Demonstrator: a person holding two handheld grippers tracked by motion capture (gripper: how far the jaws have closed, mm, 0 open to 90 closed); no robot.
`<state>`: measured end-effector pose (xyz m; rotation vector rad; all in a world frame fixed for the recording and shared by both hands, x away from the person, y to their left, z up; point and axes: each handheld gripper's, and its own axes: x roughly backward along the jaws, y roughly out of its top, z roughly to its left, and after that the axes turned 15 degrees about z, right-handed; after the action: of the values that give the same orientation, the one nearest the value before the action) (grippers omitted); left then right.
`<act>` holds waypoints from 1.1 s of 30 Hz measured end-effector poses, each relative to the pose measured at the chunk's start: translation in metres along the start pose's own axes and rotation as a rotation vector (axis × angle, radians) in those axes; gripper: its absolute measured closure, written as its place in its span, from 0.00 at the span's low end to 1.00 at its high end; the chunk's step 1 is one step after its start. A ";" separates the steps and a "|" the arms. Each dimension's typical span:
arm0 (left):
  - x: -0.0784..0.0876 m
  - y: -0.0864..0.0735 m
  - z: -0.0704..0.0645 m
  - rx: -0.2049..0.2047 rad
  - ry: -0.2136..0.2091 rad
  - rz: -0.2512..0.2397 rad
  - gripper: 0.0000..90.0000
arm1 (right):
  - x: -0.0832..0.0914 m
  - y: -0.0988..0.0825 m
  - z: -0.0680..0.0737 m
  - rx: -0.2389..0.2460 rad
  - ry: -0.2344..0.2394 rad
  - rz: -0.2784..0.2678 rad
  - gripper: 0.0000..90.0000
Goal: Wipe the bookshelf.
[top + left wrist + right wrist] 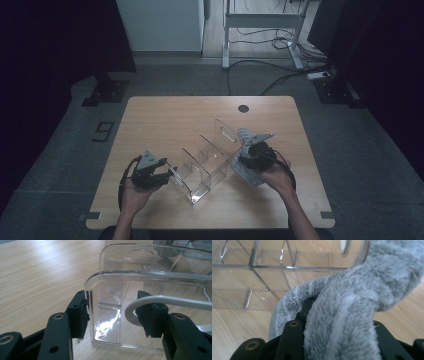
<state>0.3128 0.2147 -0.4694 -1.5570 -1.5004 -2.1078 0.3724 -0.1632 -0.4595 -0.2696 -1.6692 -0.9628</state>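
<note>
A clear acrylic organizer (205, 160) with several divider walls lies slantwise on the wooden table (165, 115). My left gripper (167, 176) holds its near end. In the left gripper view the organizer (150, 265) stands between the jaws of that gripper (115, 315), the left pad pressed on its rounded corner, and a white cable (160, 299) loops in front. My right gripper (241, 161) is shut on a bunched grey fluffy cloth (250, 176) at the organizer's right side. In the right gripper view the cloth (352, 302) covers the jaws of the right gripper (339, 325) and touches the organizer (274, 265).
A round cable hole (243, 108) sits near the table's far edge. Beyond the table stand a white desk frame (260, 30) and loose floor cables (280, 75). Bare wood lies to the left and far side of the organizer.
</note>
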 end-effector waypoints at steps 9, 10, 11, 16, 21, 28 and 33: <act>-0.001 0.002 -0.002 -0.002 0.004 0.004 0.50 | 0.000 0.004 0.013 0.055 0.019 0.006 0.72; -0.001 0.002 -0.003 -0.001 0.004 0.005 0.50 | -0.001 0.004 0.015 0.063 0.018 0.006 0.72; -0.001 0.003 -0.003 -0.001 0.006 0.005 0.50 | -0.001 0.004 0.016 0.066 0.020 0.007 0.72; -0.002 0.004 -0.004 0.002 0.011 0.005 0.50 | -0.001 0.007 0.024 0.088 0.034 0.004 0.72; -0.003 0.005 -0.004 0.005 0.016 0.004 0.50 | -0.002 0.009 0.031 0.103 0.052 0.006 0.72; -0.004 0.006 -0.004 0.012 0.022 0.002 0.50 | -0.003 0.010 0.038 0.123 0.070 0.001 0.72; -0.005 0.006 -0.005 0.020 0.029 0.001 0.50 | -0.003 0.012 0.045 0.139 0.094 0.000 0.72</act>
<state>0.3158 0.2060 -0.4691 -1.5135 -1.5067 -2.0985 0.3492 -0.1225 -0.4586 -0.1296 -1.6414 -0.8418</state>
